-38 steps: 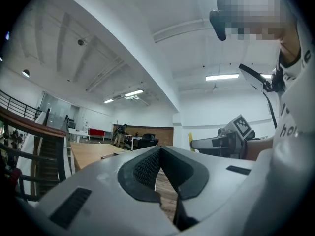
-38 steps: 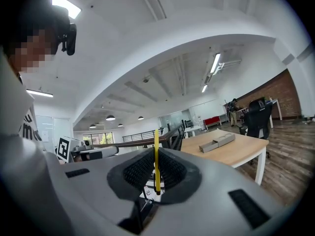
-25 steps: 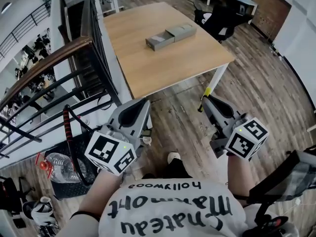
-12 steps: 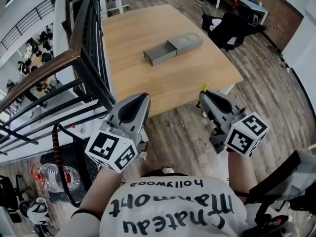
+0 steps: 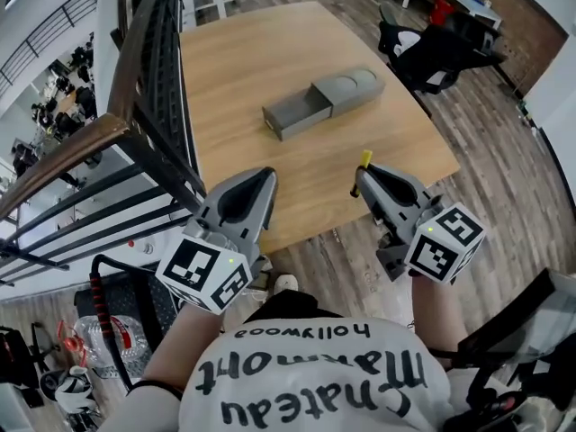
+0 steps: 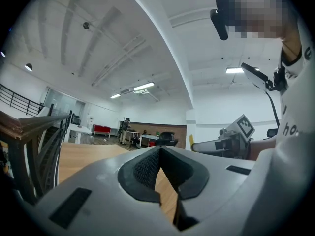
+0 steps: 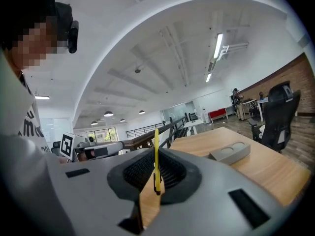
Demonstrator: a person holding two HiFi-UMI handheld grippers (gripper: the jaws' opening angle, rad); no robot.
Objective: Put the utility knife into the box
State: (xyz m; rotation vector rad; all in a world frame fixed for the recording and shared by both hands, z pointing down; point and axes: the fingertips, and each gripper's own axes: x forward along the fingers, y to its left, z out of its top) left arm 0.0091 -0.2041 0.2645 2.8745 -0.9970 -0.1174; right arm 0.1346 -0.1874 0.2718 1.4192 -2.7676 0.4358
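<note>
Well ahead of the right hand-held gripper (image 5: pixel 361 176), on the table (image 5: pixel 236 61): open box (image 5: pixel 322 103), not yet reached. Clamps the utility knife (image 5: pixel 365 158); holds left hand-held gripper (image 5: pixel 265 180) closed, empty.

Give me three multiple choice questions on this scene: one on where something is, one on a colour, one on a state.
1. Where does the grey box lie?
A. on the wooden table
B. on the floor
C. on the black chair

2. What colour is the utility knife?
A. red
B. yellow
C. blue

3. In what state is the right claw?
A. open and empty
B. shut on nothing
C. shut on the utility knife

Answers:
1. A: the head view shows the box resting on the tabletop, beyond both claws.
2. B: the thin strip that stands up between the jaws is yellow in the right gripper view.
3. C: the right gripper view shows the jaws closed against both sides of the knife.
</note>
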